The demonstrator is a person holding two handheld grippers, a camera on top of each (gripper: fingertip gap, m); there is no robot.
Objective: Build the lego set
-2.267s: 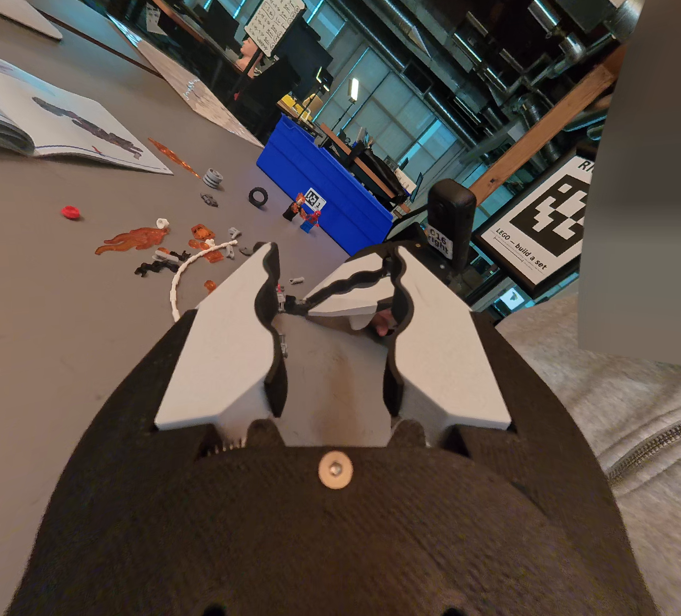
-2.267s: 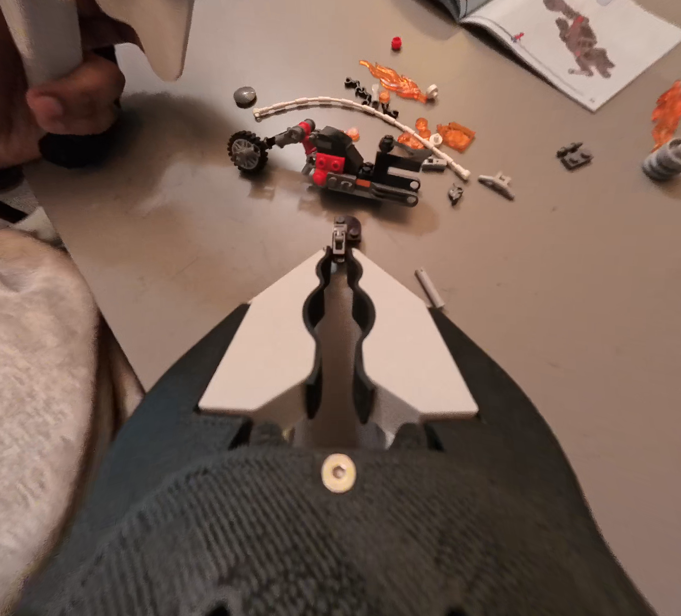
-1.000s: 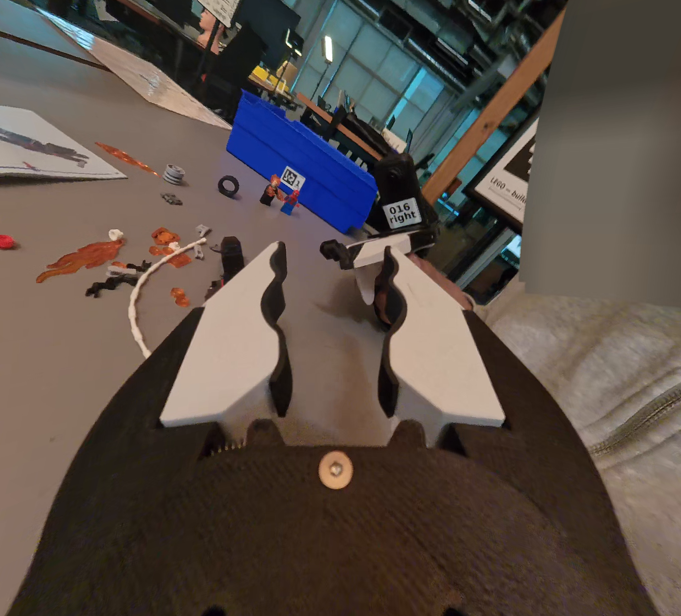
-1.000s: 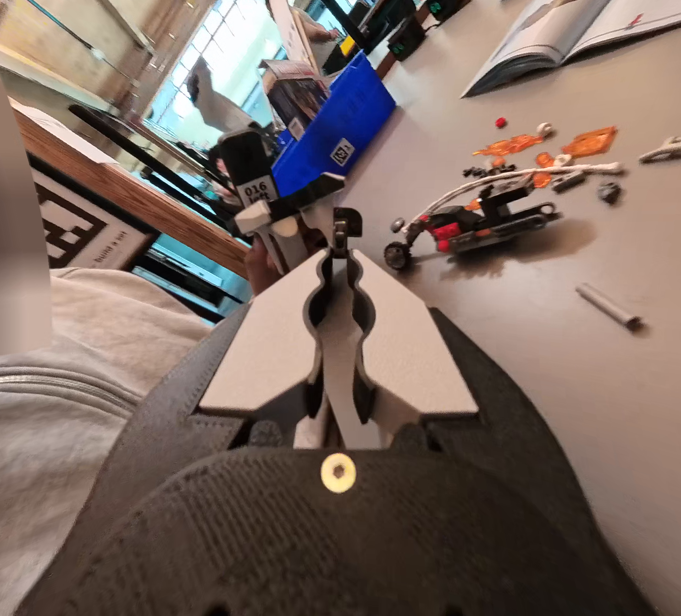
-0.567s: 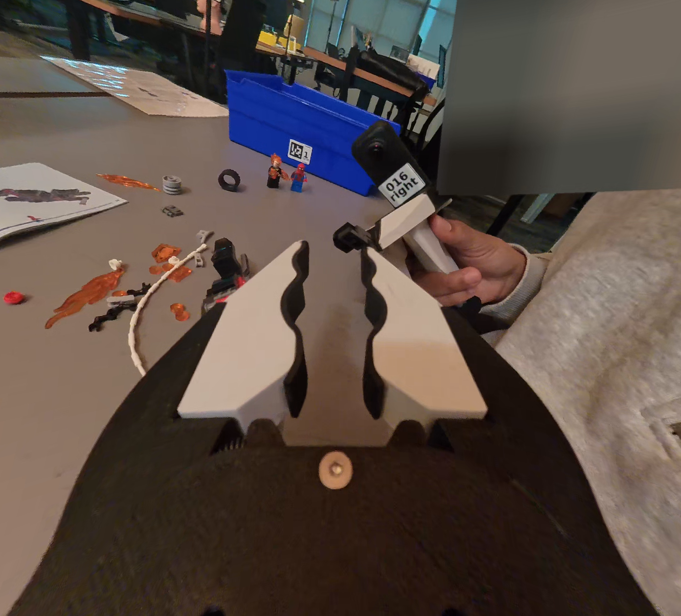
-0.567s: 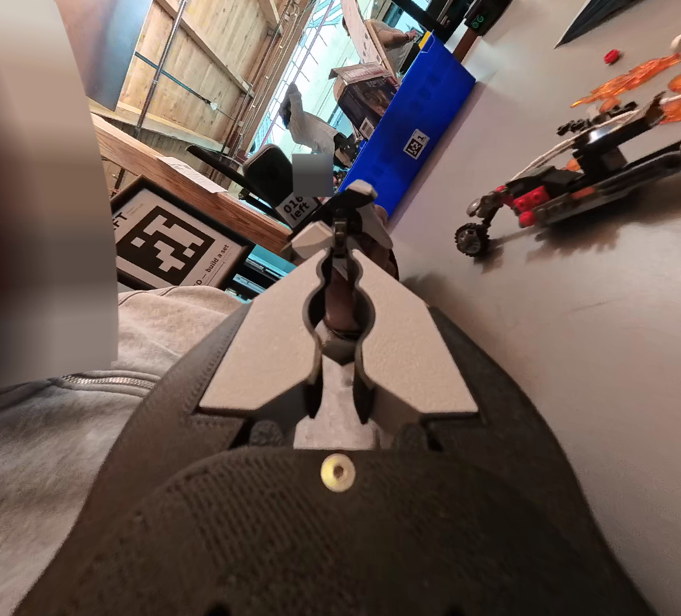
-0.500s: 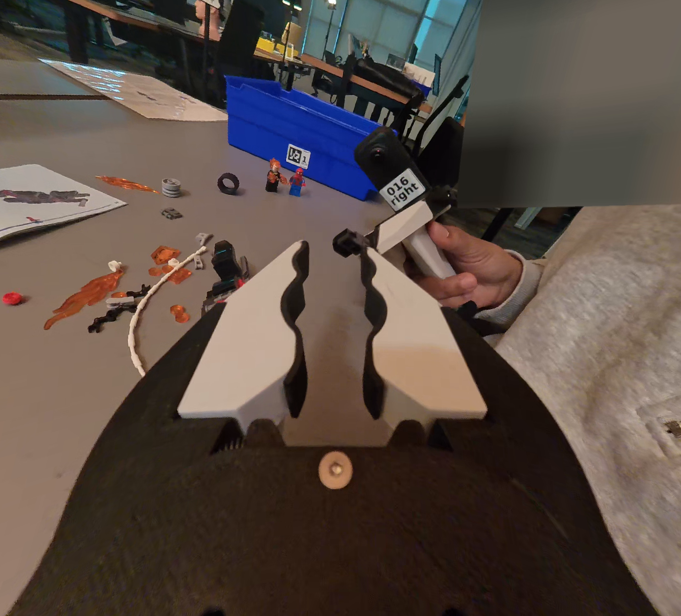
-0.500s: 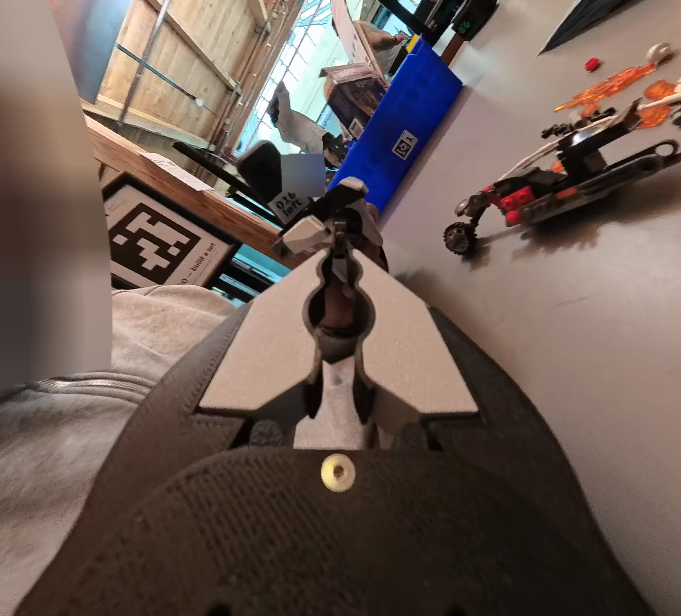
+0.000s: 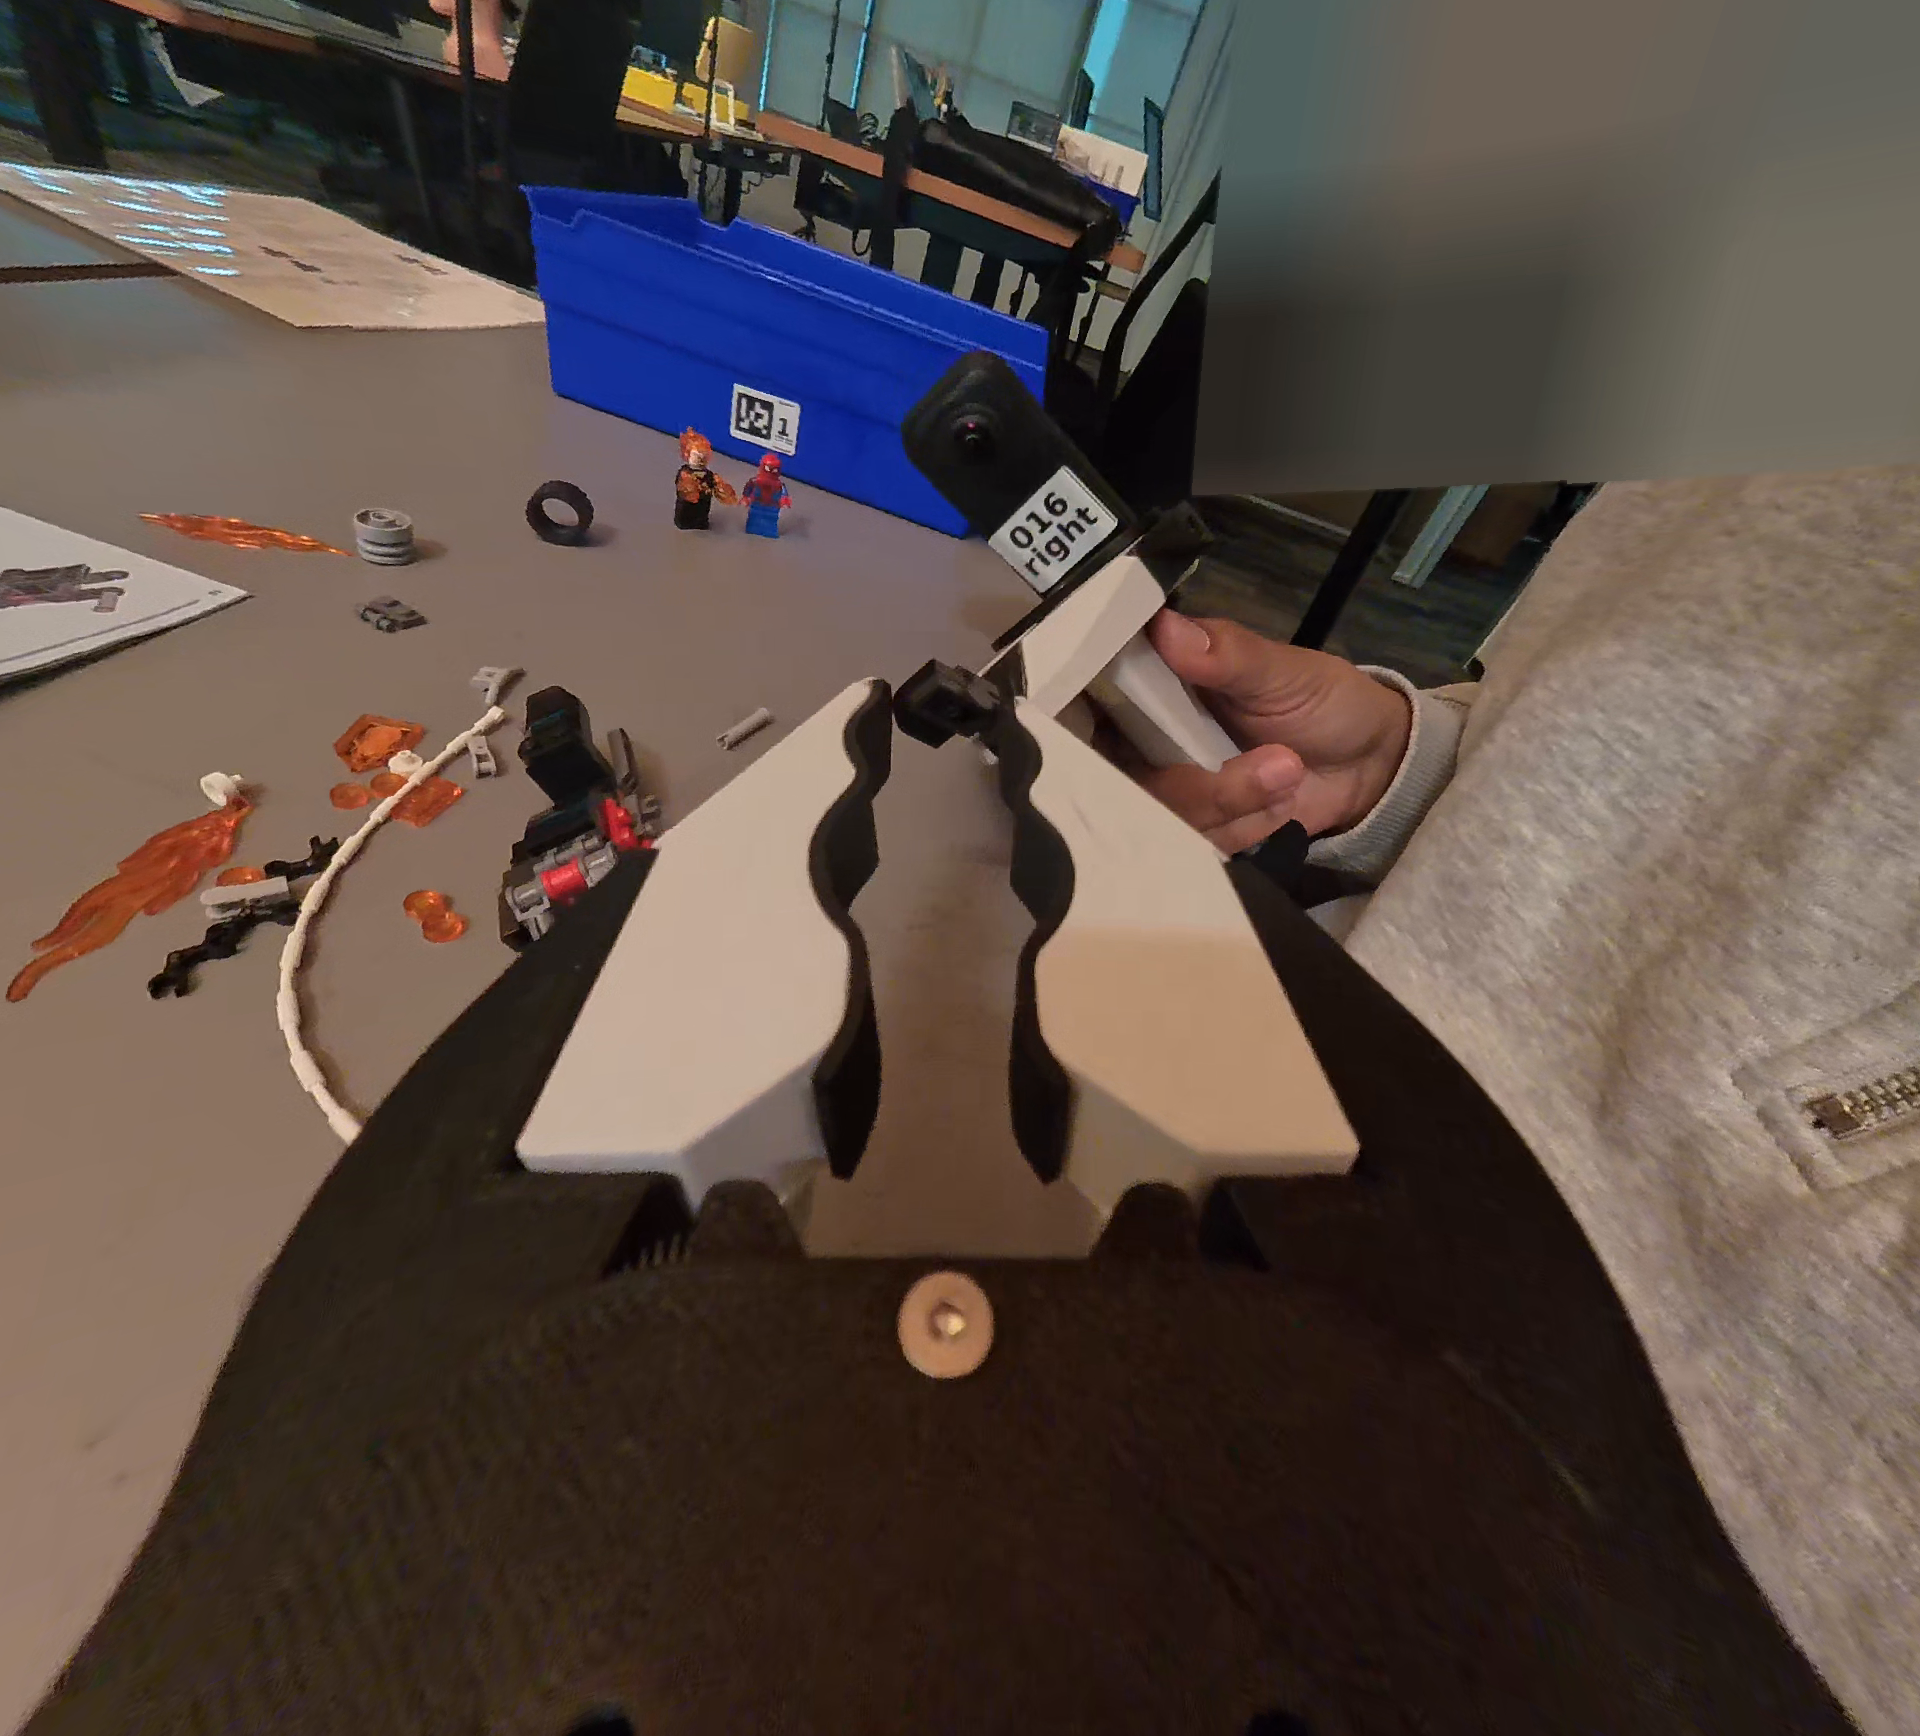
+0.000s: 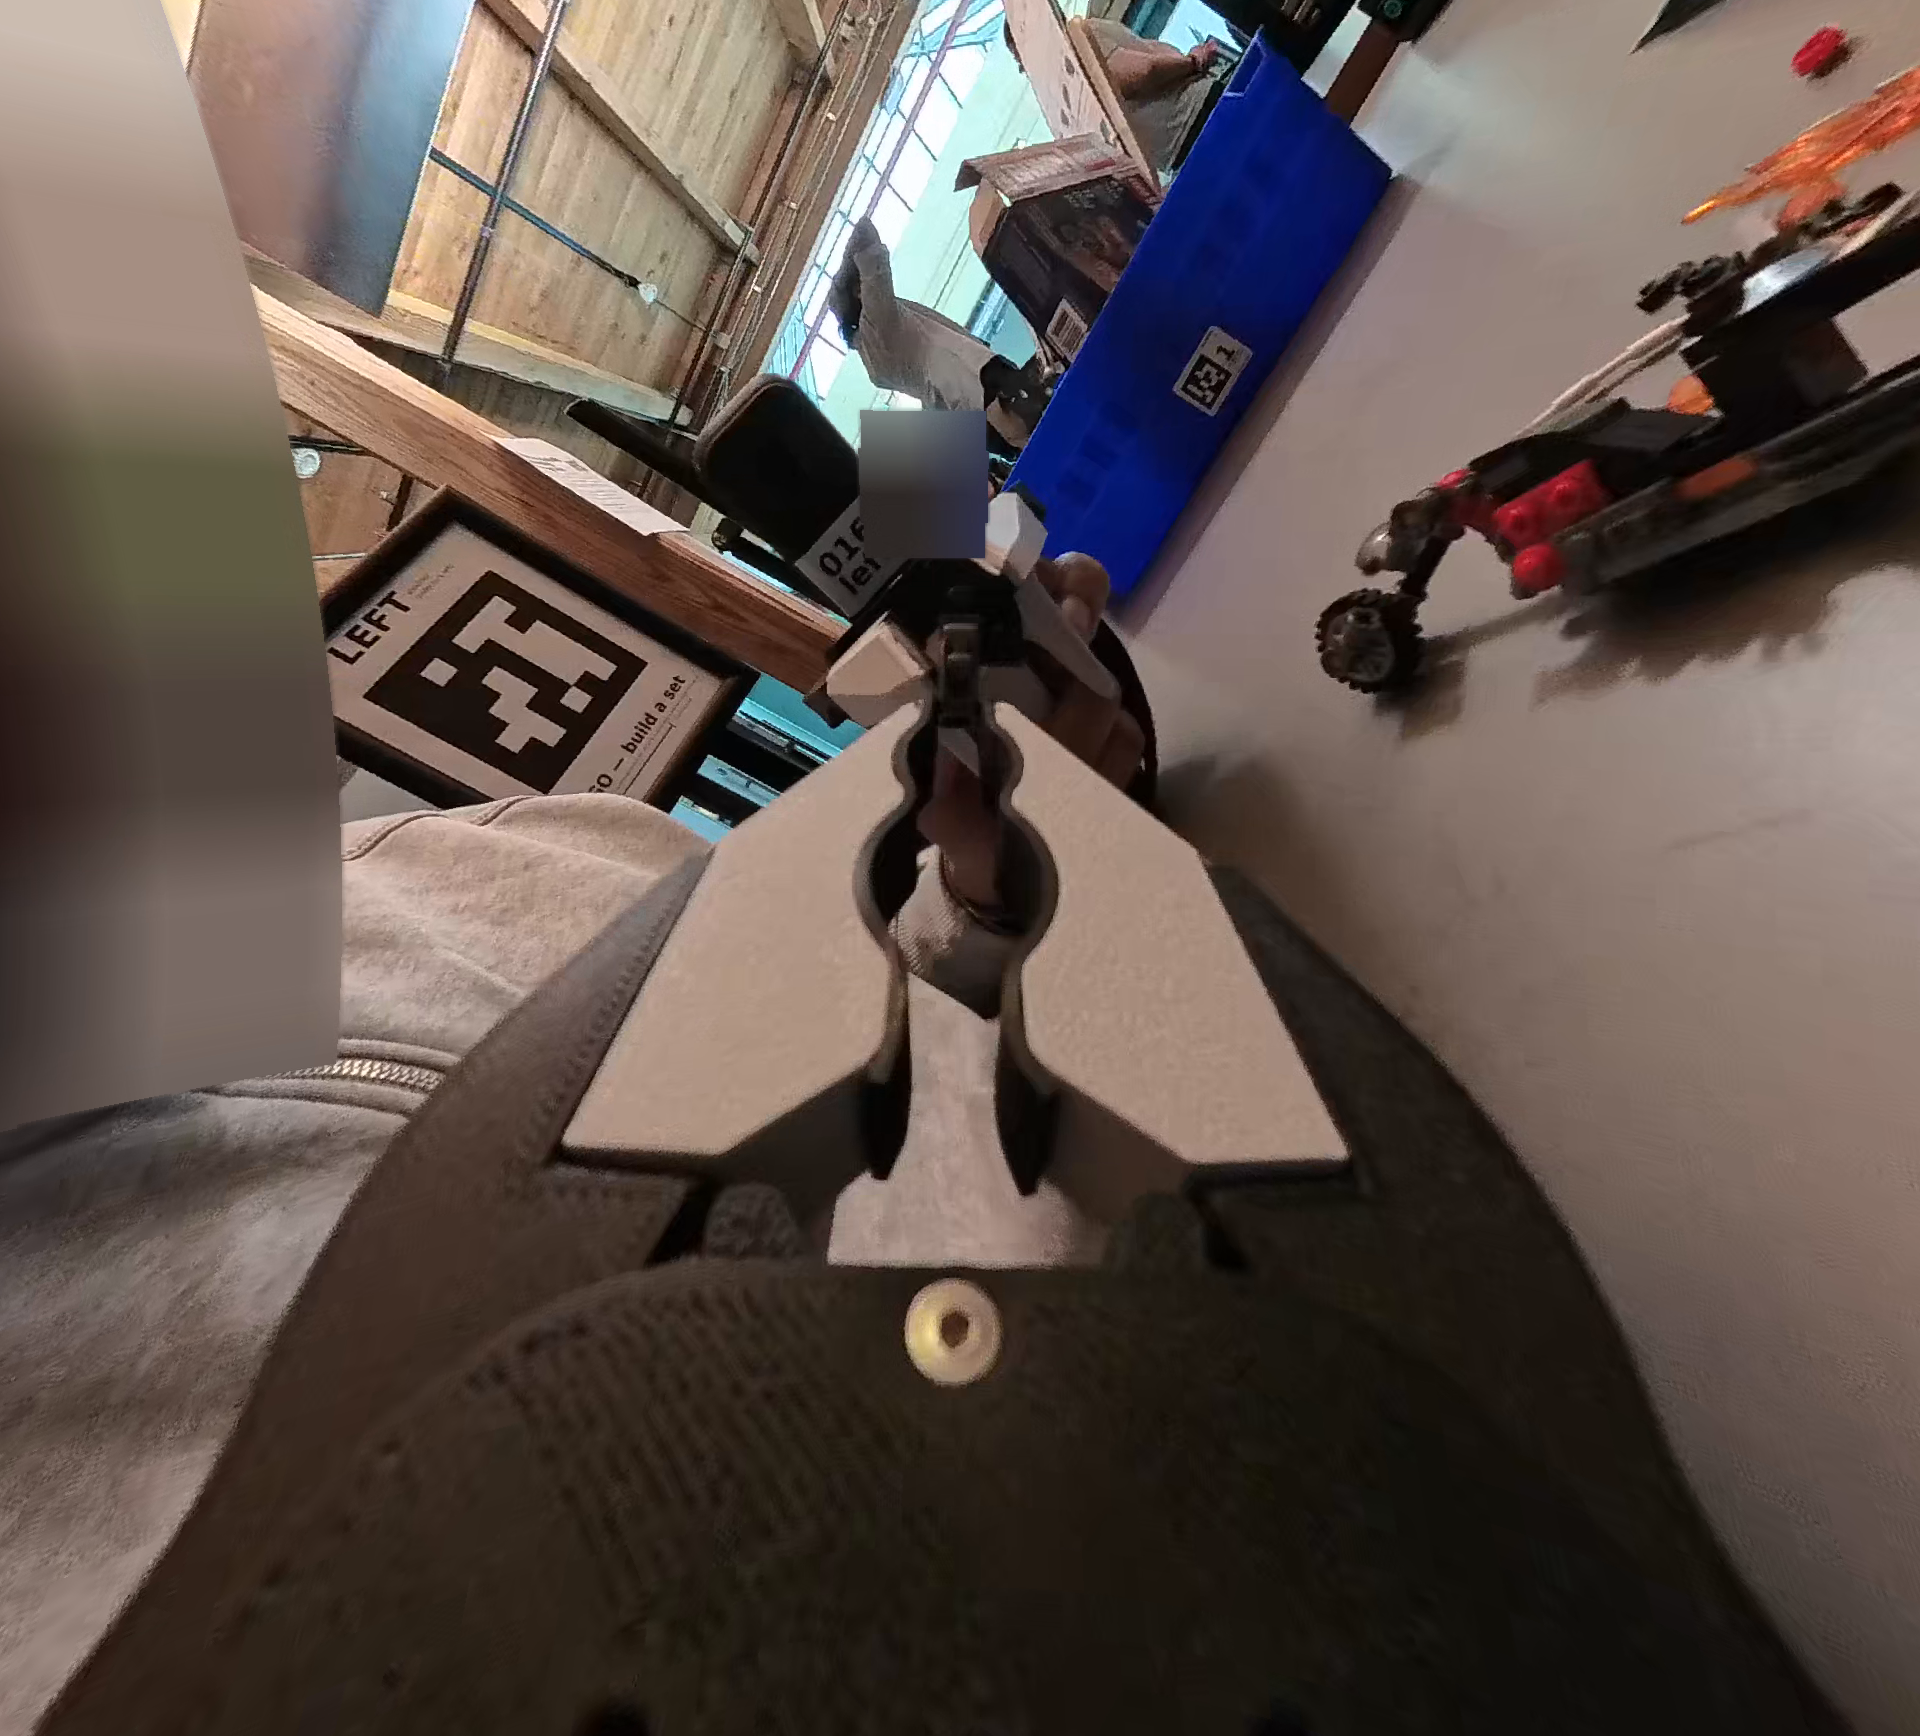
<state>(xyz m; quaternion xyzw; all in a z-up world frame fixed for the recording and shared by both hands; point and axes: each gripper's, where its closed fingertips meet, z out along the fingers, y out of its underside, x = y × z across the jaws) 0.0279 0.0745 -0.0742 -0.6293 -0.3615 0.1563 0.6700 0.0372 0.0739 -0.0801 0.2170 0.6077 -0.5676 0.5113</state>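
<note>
The left tool (image 9: 943,736), its jaws parted above the grey desk (image 9: 125,1271), meets a small black piece (image 9: 935,707) pinched at the tip of the right tool (image 9: 992,663), while the partly built motorcycle (image 9: 566,813) lies just left among orange flame pieces (image 9: 135,876).

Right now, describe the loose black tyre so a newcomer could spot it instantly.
Start at the blue bin at the table's far side. Two minifigures stand before it; the black tyre sits just left of them, upright, the only hollow black ring among the pieces.
</note>
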